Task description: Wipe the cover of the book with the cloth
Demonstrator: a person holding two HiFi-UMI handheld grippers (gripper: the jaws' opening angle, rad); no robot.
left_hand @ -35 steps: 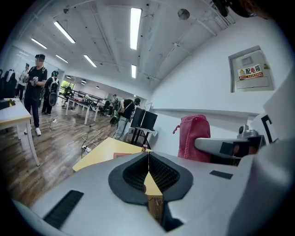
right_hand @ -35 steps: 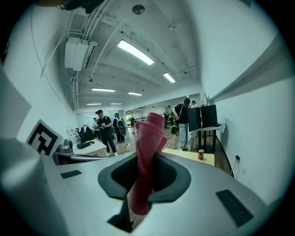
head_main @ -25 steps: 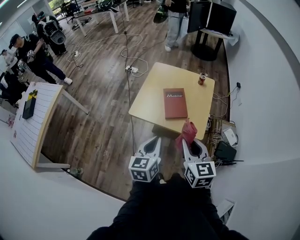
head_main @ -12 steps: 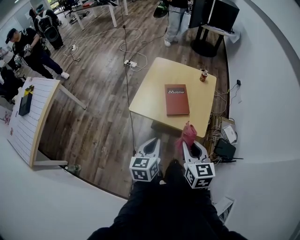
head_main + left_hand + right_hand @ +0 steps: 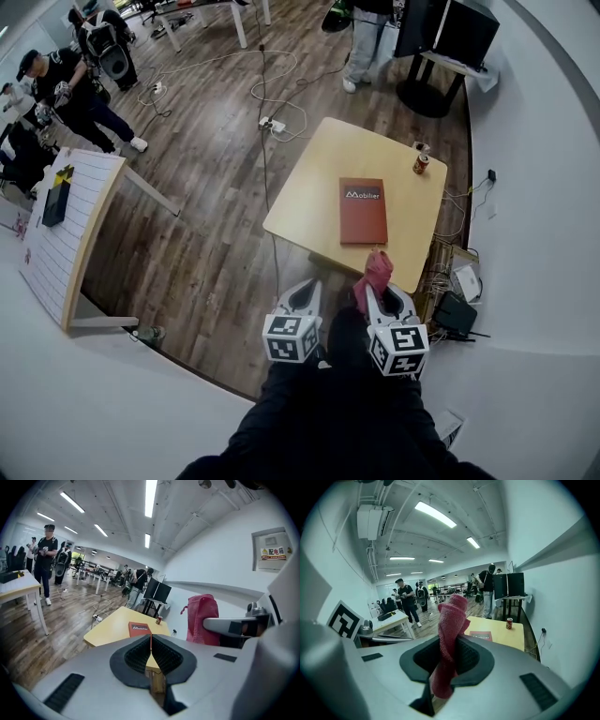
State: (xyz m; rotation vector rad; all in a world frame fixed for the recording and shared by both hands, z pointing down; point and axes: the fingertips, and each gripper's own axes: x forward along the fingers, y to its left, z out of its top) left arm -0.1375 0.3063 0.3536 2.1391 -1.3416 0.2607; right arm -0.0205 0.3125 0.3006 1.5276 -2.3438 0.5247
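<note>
Head view shows the wiping not yet begun: the book (image 5: 363,210) lies flat on the yellow bench (image 5: 309,202), nothing touching it, while the cloth (image 5: 377,269) hangs in the air by the bench's near edge. Reaching the cover and rubbing it is all left to do. Right gripper view adds what the head view cannot: the right claw (image 5: 451,645) is clamped on the pink cloth, whose top stands above the jaws. Left gripper view shows the left claw (image 5: 150,645) pressed together on nothing.
</note>
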